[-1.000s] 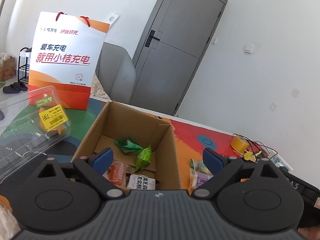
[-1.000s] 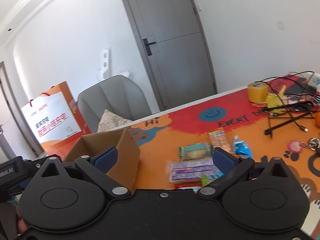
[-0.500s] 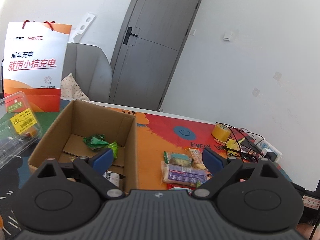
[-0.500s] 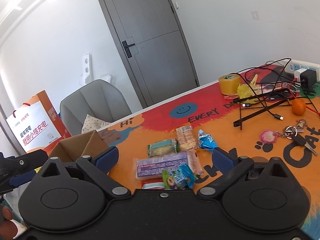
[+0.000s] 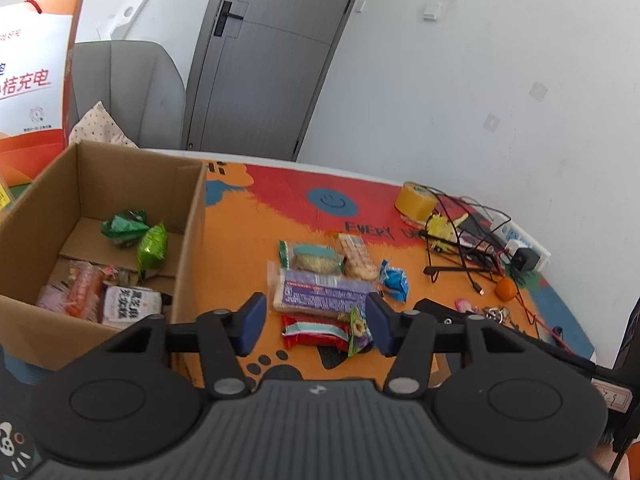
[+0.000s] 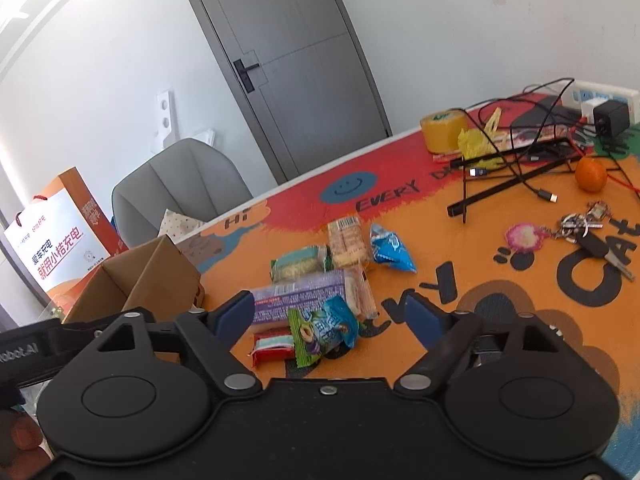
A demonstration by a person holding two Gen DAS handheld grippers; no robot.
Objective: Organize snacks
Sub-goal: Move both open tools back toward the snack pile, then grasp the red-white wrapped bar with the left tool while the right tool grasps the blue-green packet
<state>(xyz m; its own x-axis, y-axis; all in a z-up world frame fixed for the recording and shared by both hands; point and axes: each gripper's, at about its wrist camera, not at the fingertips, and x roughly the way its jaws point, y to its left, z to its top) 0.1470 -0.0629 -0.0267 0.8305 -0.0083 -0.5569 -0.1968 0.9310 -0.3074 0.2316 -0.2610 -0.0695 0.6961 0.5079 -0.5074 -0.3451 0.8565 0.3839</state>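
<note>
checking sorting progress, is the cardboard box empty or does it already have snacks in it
Not empty. The left wrist view shows the open-topped cardboard box holding green packets, an orange-red packet and a white packet on its floor.

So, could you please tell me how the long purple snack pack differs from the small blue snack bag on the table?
The long purple snack pack is a flat bar shape, while the small blue snack bag is short, puffy and crinkled. The purple pack lies in the middle of the pile with other snacks overlapping it; the blue bag sits at the pile's edge, almost on its own. Both are sealed and lie on the orange table mat, outside the cardboard box.
</note>
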